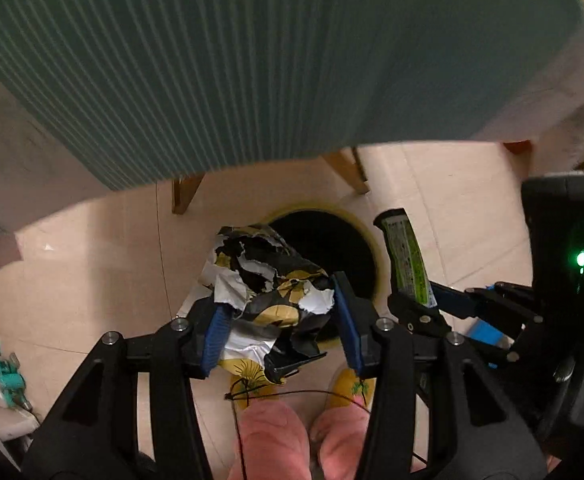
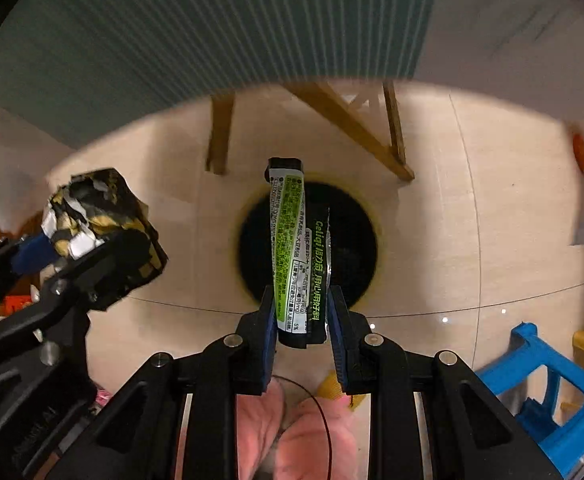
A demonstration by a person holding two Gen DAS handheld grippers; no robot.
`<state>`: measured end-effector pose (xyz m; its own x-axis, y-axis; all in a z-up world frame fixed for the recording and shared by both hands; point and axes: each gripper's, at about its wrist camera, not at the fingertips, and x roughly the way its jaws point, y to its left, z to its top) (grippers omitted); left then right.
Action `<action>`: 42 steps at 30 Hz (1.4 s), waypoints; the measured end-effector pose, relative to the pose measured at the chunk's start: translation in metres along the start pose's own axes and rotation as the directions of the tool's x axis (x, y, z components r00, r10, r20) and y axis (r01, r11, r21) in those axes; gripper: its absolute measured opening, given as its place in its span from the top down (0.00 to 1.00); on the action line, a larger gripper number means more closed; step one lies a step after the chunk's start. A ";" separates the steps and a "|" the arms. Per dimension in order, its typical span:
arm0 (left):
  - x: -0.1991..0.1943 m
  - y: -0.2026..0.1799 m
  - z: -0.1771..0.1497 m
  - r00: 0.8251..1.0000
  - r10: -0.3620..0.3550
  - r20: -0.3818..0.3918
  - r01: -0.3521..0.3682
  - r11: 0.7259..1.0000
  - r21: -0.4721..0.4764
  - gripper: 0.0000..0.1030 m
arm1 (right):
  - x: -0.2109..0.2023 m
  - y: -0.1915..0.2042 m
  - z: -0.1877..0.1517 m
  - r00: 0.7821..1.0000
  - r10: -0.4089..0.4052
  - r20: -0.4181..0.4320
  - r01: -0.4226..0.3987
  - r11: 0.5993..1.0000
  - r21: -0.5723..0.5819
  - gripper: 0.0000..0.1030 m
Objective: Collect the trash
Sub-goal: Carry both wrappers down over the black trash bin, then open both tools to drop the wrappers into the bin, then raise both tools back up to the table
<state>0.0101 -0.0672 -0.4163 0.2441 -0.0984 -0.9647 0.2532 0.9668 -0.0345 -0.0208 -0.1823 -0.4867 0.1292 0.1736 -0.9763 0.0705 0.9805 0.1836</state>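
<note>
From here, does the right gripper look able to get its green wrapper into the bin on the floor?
Probably yes. The right gripper holds the green wrapper pointing down over the open mouth of the bin, with nothing between them. The left gripper and its crumpled wrapper sit off to the side.

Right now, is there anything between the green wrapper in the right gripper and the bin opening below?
Nothing: in the right wrist view the green wrapper, clamped in the right gripper, hangs directly over the bin's dark opening, with only air between.
</note>
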 end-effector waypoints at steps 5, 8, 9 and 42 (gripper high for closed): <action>0.052 0.010 -0.009 0.997 -0.043 -0.060 0.040 0.998 -0.052 0.34 | 0.053 -0.007 0.008 1.000 0.021 -0.023 -0.021 1.000 -0.006 0.47; 0.075 0.014 -0.011 0.995 -0.039 -0.094 0.034 0.998 -0.056 0.27 | 0.073 -0.004 0.007 0.999 0.032 -0.017 -0.032 0.999 -0.008 0.24; 0.080 0.015 -0.013 0.994 -0.034 -0.100 0.029 0.998 -0.054 0.26 | 0.078 -0.004 0.008 1.000 0.027 -0.011 -0.028 1.000 -0.010 0.24; -0.173 0.017 0.048 0.985 0.139 0.099 -0.140 0.990 0.004 0.26 | -0.152 0.022 0.006 0.989 0.020 0.148 -0.039 0.992 0.124 0.21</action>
<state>0.0168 -0.0453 -0.2379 0.3684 0.0141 -0.9295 0.2200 0.9702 0.1019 -0.0333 -0.1873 -0.3331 0.2756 0.1778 -0.9447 0.1876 0.9539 0.2343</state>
